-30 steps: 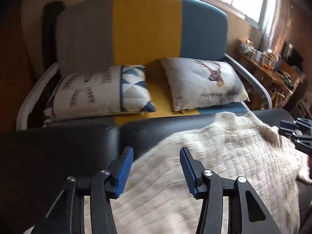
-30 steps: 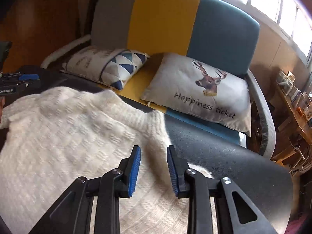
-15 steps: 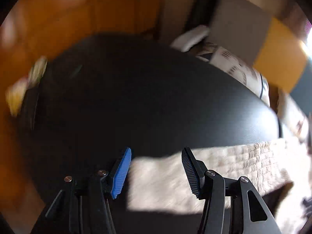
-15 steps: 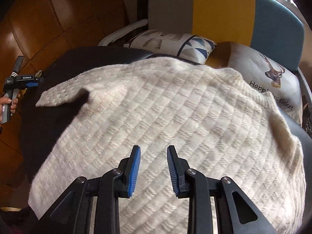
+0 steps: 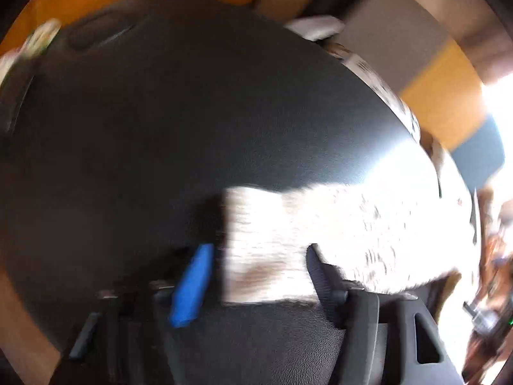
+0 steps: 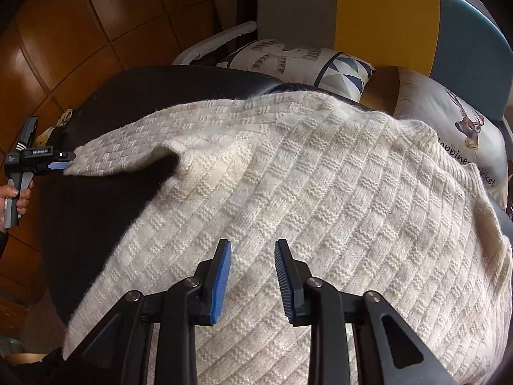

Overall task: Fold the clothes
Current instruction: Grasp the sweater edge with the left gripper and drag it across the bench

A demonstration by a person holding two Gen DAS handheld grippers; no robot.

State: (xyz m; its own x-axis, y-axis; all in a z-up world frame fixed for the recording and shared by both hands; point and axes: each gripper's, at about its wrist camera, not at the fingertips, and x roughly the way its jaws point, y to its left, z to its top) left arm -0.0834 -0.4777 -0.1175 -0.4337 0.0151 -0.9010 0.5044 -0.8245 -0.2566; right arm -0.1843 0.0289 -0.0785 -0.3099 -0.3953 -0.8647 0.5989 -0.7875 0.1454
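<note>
Left wrist view: blurred; the left gripper (image 5: 253, 276) has its fingers spread apart at the cuff end of the cream sweater (image 5: 336, 234), the sleeve lying between them on the black tabletop (image 5: 192, 128).
Right wrist view: the right gripper (image 6: 252, 276) hovers with fingers parted, holding nothing, over the sweater's body, which is spread across the tabletop.
Far left: a hand (image 6: 16, 195) holds the left gripper at the sleeve tip.
Far side: a sofa (image 6: 384, 16) with two cushions (image 6: 304, 61).

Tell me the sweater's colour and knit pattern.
Cream sweater, basket-weave check knit; clearest in the right wrist view.
</note>
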